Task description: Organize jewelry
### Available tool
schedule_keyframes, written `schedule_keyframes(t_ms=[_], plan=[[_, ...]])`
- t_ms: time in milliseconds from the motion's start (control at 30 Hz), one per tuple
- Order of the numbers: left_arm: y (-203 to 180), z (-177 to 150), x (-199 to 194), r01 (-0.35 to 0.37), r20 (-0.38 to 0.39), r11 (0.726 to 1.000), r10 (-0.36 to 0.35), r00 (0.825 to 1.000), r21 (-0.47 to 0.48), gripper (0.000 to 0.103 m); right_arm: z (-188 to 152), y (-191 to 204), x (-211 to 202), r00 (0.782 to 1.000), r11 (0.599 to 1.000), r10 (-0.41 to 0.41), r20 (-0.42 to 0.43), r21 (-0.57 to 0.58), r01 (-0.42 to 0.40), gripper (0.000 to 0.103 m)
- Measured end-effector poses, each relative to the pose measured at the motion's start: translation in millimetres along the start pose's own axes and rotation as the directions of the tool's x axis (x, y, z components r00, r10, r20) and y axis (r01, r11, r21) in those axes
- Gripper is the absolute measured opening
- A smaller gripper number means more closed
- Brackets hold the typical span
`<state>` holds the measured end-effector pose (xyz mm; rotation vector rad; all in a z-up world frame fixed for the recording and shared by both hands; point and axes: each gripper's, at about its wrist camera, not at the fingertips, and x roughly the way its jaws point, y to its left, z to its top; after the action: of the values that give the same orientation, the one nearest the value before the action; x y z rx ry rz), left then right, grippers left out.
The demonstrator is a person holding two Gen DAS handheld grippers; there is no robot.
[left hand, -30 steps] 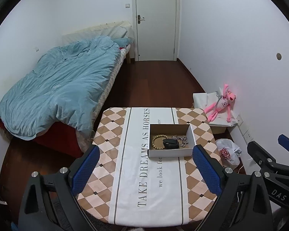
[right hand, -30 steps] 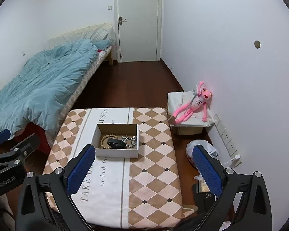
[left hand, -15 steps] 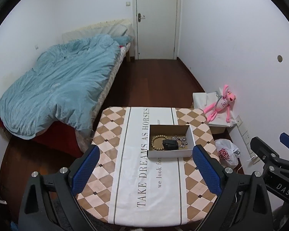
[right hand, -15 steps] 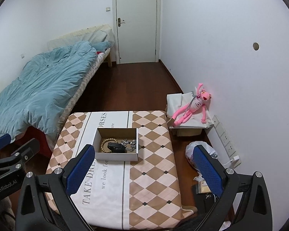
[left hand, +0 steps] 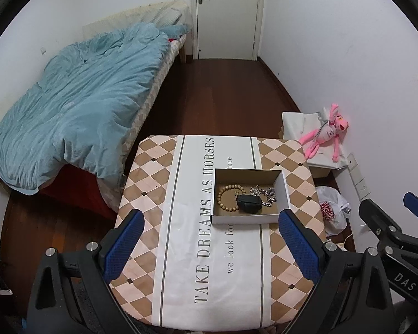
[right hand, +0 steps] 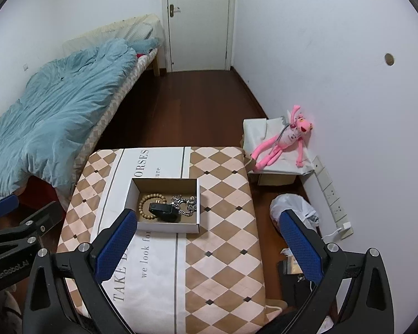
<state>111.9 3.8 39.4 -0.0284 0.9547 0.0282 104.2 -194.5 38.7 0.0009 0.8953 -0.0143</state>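
Note:
An open white cardboard box (left hand: 282, 188) (right hand: 131, 194) stands on the table with the chequered cloth (left hand: 153, 183) (right hand: 223, 222). Inside lie a wooden bead bracelet (left hand: 225, 198) (right hand: 145, 204), a small black case (left hand: 248, 203) (right hand: 164, 211) and a silver chain (left hand: 263, 193) (right hand: 185, 203). My left gripper (left hand: 210, 243) is open and empty, held high above the near part of the table. My right gripper (right hand: 207, 243) is open and empty, also high, with the box above its left finger. Each gripper shows at the edge of the other's view.
A bed with a blue duvet (left hand: 78, 105) stands left of the table. A pink plush toy (left hand: 324, 135) (right hand: 282, 139) lies on a covered box by the right wall. A white plastic bag (left hand: 331, 208) (right hand: 292, 208) sits on the floor. A closed door (left hand: 227, 14) is at the far end.
Both grippers have drawn back and up a little, so the table and box sit slightly lower and farther in both views. The box contents have not moved.

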Motion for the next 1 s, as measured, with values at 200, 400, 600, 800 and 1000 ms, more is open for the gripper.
schedule_keyframes(t_ms=[200,400,600,800,1000], plan=[[0.7,13.1,9.5,-0.005,-0.020,1.000,0.005,1.000,-0.001,0.098,11.5,0.9,18.0,0.999,1.000,-0.006,-0.031,-0.003,0.006,0.103],[-1.6,16.0,16.8,-0.005,-0.044,1.000,0.005,0.999,0.007,0.098,15.4,-1.1,31.3,0.998,1.000,-0.015,-0.061,-0.007,0.014,0.103],[-2.8,14.2,22.4,-0.009,-0.061,1.000,0.009,0.998,0.004,0.098,15.0,-1.3,35.9,0.997,1.000,-0.021,-0.079,-0.017,0.020,0.103],[-0.1,12.3,24.5,-0.015,-0.070,1.000,0.015,0.997,0.001,0.098,13.9,0.2,38.0,0.996,0.999,-0.022,-0.090,-0.031,0.020,0.103],[1.4,9.2,26.6,-0.021,-0.075,1.000,0.021,0.997,-0.002,0.098,14.3,4.0,38.2,0.995,0.999,-0.022,-0.096,-0.045,0.018,0.103]])
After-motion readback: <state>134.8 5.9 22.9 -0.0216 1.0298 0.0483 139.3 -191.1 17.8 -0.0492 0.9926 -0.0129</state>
